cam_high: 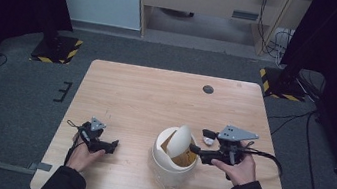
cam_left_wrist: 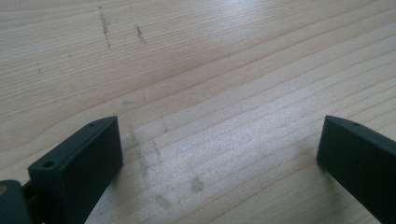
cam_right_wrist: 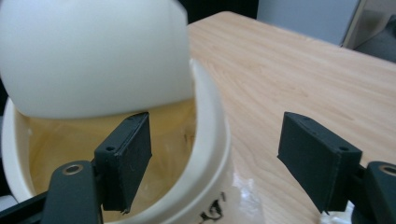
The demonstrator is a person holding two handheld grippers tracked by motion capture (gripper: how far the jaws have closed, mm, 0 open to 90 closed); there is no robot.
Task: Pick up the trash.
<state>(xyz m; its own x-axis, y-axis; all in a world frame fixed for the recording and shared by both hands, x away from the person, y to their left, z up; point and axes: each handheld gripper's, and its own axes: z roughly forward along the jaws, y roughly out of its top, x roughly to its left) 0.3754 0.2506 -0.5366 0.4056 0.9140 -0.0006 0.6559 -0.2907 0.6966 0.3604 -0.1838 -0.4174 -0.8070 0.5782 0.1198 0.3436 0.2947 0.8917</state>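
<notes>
A cream swing-lid bin [cam_high: 173, 157] stands on the wooden counter [cam_high: 156, 97], near its front edge and a little right of the middle; its domed white lid [cam_high: 180, 141] is tipped up on edge, so the yellowish inside of the bin lies open on the right side. The right hand-held gripper [cam_high: 200, 141] sits just right of the bin at rim height, held level and pointing left; in the right gripper view its jaws stand apart, one over the bin's opening below the tilted lid [cam_right_wrist: 93, 56], the other outside the rim [cam_right_wrist: 212, 121] above the counter [cam_right_wrist: 299, 70], so the rim runs between them with neither pad pressing on it. A small white object [cam_high: 208, 141] lies on the counter just beside that gripper; what it is cannot be told. The left hand-held gripper [cam_high: 109, 147] rests low near the front left of the counter, well apart from the bin; the left gripper view shows its jaws spread wide over bare wood [cam_left_wrist: 210, 93], gripping nothing.
</notes>
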